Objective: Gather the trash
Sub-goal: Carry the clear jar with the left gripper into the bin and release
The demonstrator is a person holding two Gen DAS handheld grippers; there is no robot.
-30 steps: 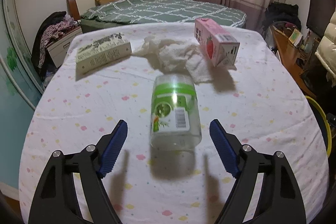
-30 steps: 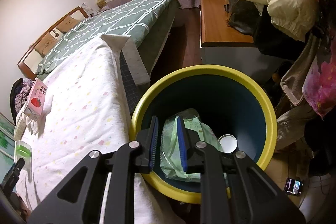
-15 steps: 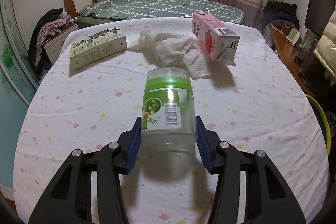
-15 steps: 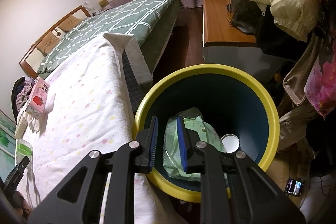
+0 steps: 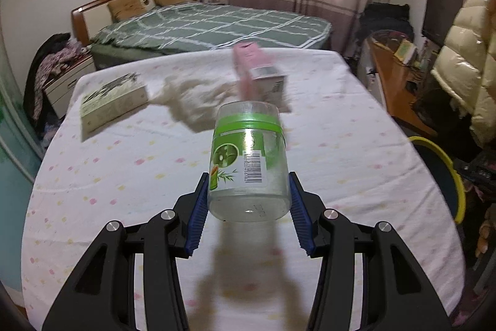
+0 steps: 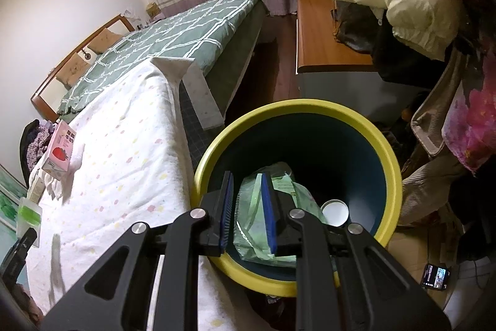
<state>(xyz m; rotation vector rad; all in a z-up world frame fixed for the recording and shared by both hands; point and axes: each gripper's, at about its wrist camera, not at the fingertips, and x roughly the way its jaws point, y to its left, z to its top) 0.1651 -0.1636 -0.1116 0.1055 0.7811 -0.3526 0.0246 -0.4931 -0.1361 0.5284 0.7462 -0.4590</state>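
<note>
The left gripper (image 5: 248, 207) squeezes a jar (image 5: 248, 166) above the table (image 5: 356, 145). The right gripper (image 6: 246, 213) pinches a green bag (image 6: 279, 194) over the bin (image 6: 310, 107). Two boxes (image 5: 260, 76) and a tissue (image 5: 198, 98) are left.

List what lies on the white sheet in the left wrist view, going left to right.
Green-and-white box → crumpled white tissue → clear jar with green label, gripped in the left claw → yellow-rimmed bin past the sheet's right edge. The blurred pink carton overlaps the jar's span, so it is left out.
</note>
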